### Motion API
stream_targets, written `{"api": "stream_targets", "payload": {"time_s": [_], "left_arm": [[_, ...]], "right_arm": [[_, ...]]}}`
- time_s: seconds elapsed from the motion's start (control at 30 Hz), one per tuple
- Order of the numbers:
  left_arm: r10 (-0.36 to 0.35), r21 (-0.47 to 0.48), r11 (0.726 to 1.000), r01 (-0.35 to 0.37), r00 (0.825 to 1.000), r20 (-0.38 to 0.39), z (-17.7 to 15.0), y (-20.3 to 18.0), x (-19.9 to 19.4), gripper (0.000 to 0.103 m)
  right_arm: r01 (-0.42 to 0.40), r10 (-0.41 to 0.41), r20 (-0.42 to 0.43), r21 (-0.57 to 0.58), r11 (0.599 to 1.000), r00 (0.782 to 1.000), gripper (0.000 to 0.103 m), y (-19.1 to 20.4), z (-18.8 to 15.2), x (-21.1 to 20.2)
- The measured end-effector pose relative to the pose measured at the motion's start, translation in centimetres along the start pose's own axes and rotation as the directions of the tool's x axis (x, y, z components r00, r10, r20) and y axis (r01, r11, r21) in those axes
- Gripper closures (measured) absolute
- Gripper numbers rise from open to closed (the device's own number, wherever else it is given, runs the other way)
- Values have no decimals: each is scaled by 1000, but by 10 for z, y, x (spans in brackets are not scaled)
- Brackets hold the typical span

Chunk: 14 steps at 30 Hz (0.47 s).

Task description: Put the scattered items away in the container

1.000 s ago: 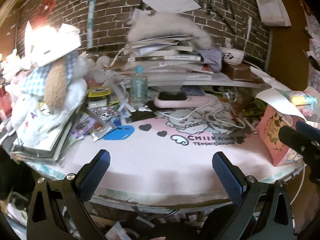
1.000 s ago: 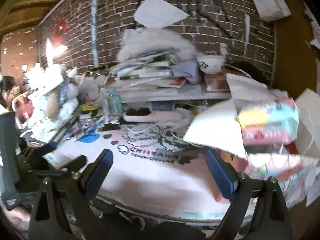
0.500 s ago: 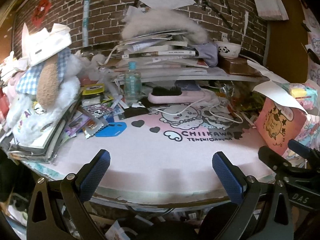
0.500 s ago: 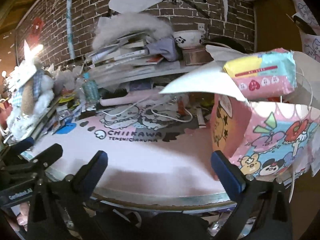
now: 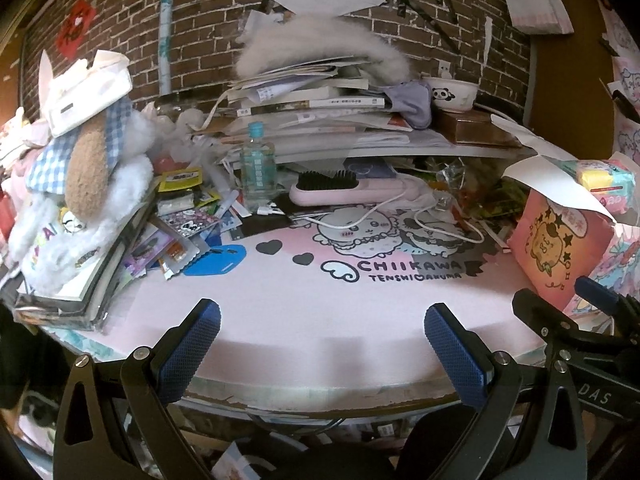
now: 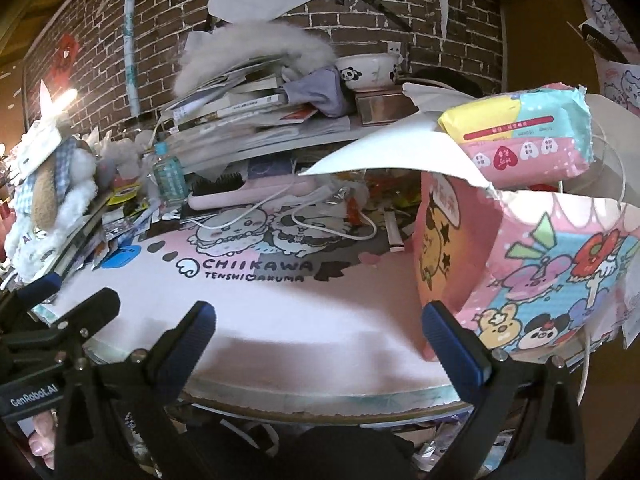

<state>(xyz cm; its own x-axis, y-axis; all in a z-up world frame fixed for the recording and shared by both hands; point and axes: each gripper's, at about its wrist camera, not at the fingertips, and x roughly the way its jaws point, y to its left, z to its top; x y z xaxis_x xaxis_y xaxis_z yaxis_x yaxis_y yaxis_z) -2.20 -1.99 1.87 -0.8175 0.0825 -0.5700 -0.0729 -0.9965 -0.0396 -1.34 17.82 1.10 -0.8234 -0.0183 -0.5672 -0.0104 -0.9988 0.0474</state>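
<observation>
Left tongs (image 5: 320,344) and right tongs (image 6: 318,340) both apart, empty; pink bag (image 6: 520,272) (tissue pack (image 6: 524,132) atop) beside right.

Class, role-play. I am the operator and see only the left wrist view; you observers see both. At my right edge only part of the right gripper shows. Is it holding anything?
Observer: No. The right gripper stands wide open, with nothing between its blue pads.
Operator: What is printed on the bag's side that faces that gripper?
Observer: The pink cartoon-printed paper bag shows a red mushroom and small animal faces there.
Operator: Can you see who holds the left gripper?
Observer: Only a person's fingertip, below the left gripper at the right wrist view's bottom-left corner.
</observation>
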Motion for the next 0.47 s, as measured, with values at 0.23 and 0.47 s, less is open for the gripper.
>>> {"api": "stream_targets", "payload": {"time_s": [0.23,0.47], "left_arm": [[-3,0,1000,3,1000,2,-1,0,0,1],[-8,0,1000,8,1000,4,-1,0,1,1]], "right_arm": [[11,-11,7,8,1000,1000,0,-3,1,-2],[10,-10,7,11,1000,1000,0,-3,1,-2]]}}
